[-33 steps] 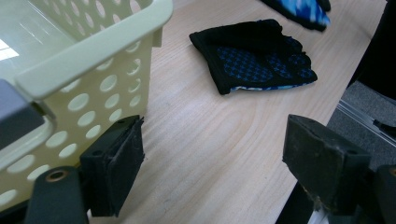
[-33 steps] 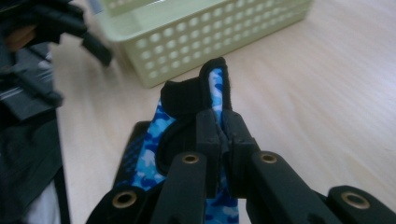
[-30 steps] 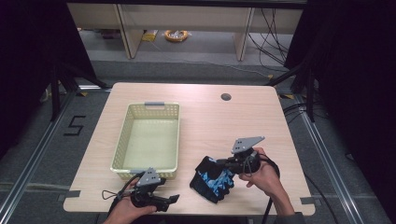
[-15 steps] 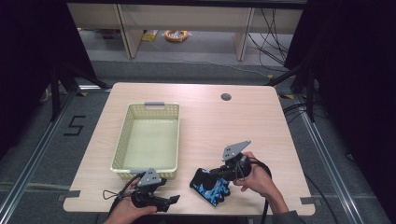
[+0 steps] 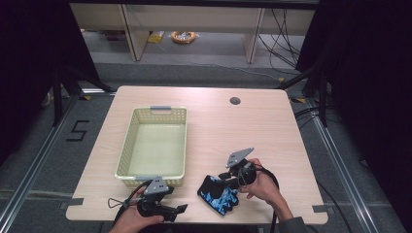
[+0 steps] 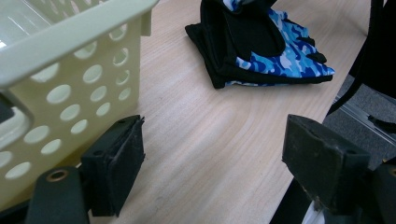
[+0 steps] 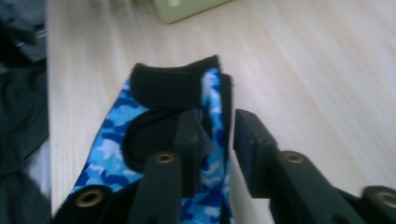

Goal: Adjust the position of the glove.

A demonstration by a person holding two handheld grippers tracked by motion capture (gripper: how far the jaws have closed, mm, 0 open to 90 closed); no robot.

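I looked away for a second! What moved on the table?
The right tool sank toward the blue glove; its jaws have just been opening, the glove's edge between them, and the glove lies flat now. The left tool and basket stayed put.

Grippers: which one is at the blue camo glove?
The right gripper: its jaws are at the edge of the glove. The left gripper lies apart, jaws wide open, by the basket.
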